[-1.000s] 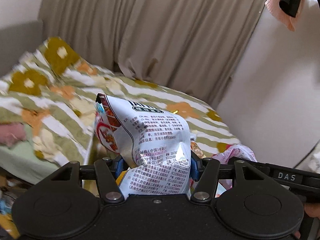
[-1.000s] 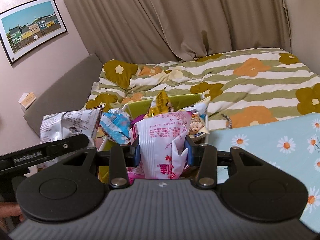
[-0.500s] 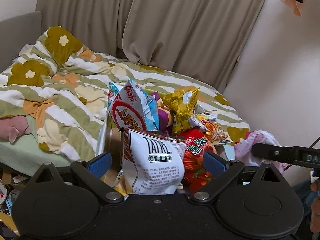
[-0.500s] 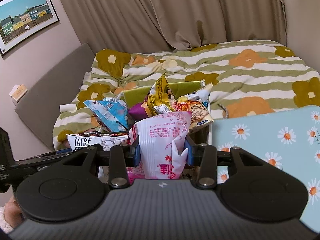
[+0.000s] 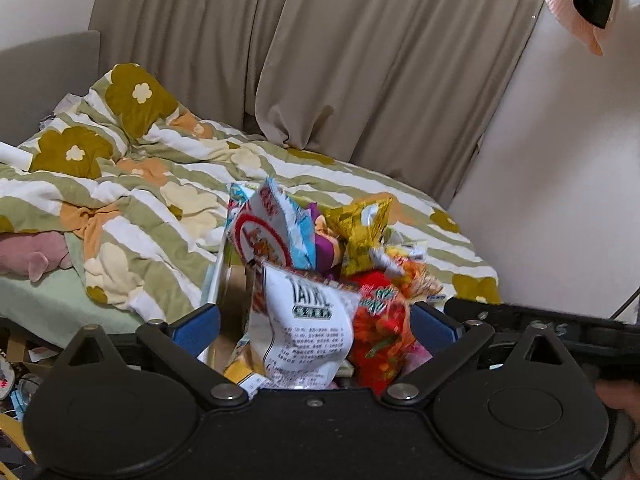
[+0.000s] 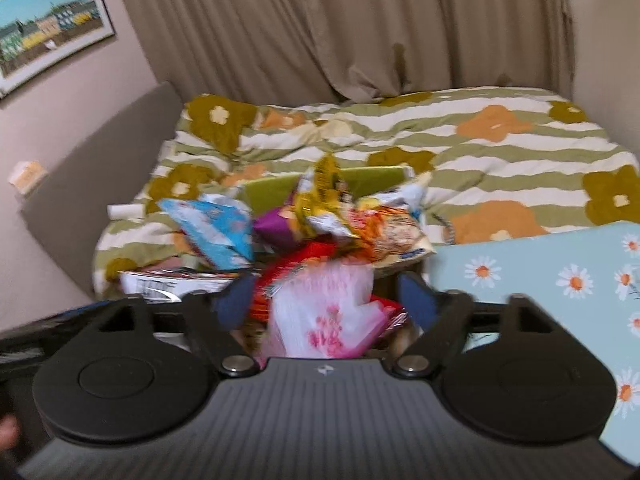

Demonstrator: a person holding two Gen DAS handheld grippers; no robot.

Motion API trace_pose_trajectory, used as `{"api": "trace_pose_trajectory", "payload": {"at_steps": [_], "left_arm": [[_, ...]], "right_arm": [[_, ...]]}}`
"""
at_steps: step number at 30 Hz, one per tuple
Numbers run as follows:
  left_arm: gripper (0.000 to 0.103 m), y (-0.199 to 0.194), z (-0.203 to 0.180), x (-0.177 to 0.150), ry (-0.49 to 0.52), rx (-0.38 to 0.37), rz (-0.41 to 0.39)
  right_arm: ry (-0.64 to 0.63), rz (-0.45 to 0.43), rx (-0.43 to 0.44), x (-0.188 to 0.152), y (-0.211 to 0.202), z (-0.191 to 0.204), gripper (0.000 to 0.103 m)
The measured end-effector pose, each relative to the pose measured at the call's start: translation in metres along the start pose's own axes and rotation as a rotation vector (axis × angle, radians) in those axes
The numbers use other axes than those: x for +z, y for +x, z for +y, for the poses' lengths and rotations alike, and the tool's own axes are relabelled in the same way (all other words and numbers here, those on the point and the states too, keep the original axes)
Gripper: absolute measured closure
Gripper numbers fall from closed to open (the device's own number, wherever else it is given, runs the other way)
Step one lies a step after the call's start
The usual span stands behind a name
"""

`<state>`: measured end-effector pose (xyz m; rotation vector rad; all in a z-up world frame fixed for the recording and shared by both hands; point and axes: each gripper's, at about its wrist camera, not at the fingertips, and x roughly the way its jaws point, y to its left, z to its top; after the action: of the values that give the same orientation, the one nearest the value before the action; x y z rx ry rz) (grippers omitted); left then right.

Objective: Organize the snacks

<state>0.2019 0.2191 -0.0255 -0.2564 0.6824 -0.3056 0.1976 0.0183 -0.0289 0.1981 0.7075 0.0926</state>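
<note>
Snack bags (image 5: 320,264) heap above the rim of a green box (image 6: 372,180), leaving little room inside. The left claw (image 5: 316,324) straddles a white bag (image 5: 308,320); the right claw (image 6: 324,300) flanks a pink bag (image 6: 328,312). The striped quilt (image 5: 120,208) lies beside the box.

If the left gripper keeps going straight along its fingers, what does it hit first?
Most likely the white snack bag, which stands between the open fingers of the left gripper with neither pad pressing it. Beside it is the red bag in the same pile. Depth is hard to judge in the fisheye view.
</note>
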Motion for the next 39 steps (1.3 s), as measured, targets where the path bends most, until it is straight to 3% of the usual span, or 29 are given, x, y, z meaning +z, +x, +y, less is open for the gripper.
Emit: {"api": "trace_pose_trajectory", "payload": {"at_steps": [6,16,24,39], "left_arm": [[0.001,0.004,0.003,-0.002,0.006,0.002,0.015],[0.001,-0.011,-0.018,-0.005,0.049,0.013,-0.011],[0.001,-0.042,-0.079,-0.02,0.107,0.01,-0.083],[0.0,-0.097,-0.215,-0.082,0.168,-0.072,-0.135]], "right_arm": [[0.032,0.027,-0.014,-0.01,0.009,-0.008,0.001],[0.041,-0.029,-0.016,-0.003,-0.022,-0.019,0.0],[0.029,-0.113,0.002,-0.007,-0.078,-0.05,0.0],[0.057,-0.172,-0.034,-0.048,-0.193,-0.151,0.0]]}}
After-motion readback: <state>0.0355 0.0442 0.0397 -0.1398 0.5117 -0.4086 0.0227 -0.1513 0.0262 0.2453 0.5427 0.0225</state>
